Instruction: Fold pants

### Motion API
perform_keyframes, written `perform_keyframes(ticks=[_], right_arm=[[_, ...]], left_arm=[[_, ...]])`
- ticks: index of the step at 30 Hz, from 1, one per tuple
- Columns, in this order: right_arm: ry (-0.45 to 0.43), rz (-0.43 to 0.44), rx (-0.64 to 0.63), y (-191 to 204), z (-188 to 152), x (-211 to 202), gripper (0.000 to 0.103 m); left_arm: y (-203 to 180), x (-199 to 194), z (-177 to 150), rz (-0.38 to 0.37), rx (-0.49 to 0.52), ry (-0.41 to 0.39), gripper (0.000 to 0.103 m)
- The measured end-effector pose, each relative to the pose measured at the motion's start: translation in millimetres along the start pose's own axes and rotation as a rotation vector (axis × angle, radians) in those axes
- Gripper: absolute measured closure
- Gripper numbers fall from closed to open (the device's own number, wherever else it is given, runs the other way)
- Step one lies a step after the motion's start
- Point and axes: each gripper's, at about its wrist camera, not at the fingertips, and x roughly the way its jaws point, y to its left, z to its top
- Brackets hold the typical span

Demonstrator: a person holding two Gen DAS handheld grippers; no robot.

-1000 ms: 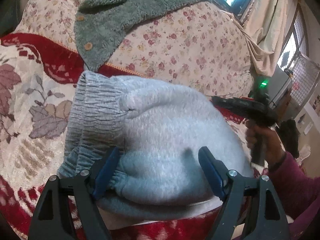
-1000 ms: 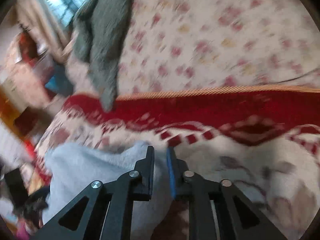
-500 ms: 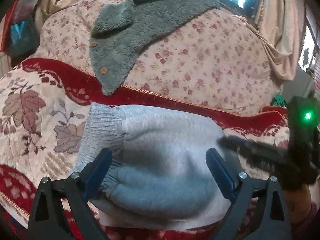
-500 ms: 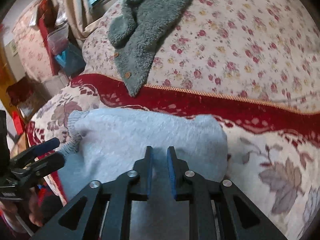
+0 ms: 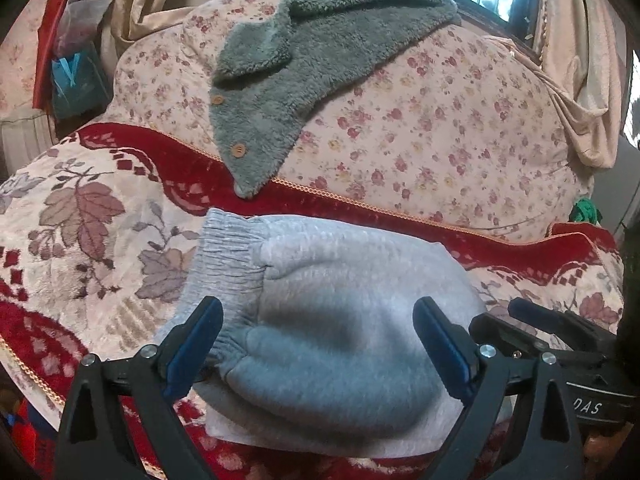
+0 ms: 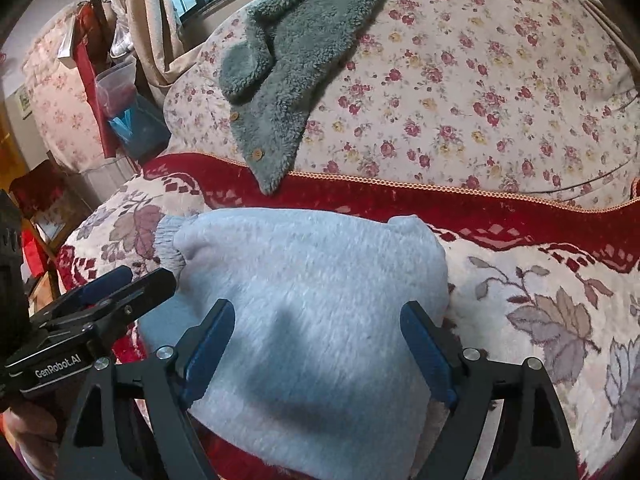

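Observation:
The grey sweatpants lie folded in a compact bundle on the red and cream leaf-patterned blanket, ribbed waistband to the left. My left gripper hovers open over the bundle's near edge, pads clear of the cloth. In the right wrist view the same pants fill the middle. My right gripper is above them with its jaws opening wide, the cloth below and not pinched. Each gripper shows in the other's view: the right gripper at the bundle's right, the left gripper at its left.
A green fleece jacket with wooden buttons drapes down the floral sofa back behind the pants. Curtains and a window stand above. Plastic bags and boxes crowd the left end of the sofa.
My right gripper went from shut to wide open, letting go of the grey cloth, and pulled back over the bundle. My left gripper drew back and up, its jaws a little wider.

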Motion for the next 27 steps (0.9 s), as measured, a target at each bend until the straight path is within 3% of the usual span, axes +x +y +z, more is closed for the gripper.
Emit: perform_keyframes(ticks=[16, 18, 20, 24, 27], right_arm=[[0.015, 0.024, 0.016, -4, -7, -9, 0.014], [0.023, 0.015, 0.031, -17, -8, -10, 0.013], [0.034, 0.0, 0.063, -34, -10, -9, 0.008], [0.087, 0.112, 0.27, -80, -21, 4, 0.005], [0.141, 0.136, 0.353, -98, -31, 23, 0.003]], left_arm=[[11, -14, -3, 0.021, -0.003, -0.013, 0.008], [26, -16, 1, -0.011, -0.024, -0.015, 0.004], [48, -9, 5, -0.086, -0.057, 0.041, 0.0], [87, 17, 3, -0.223, -0.183, 0.132, 0.0], [100, 41, -2, -0.238, -0.197, 0.191, 0.0]])
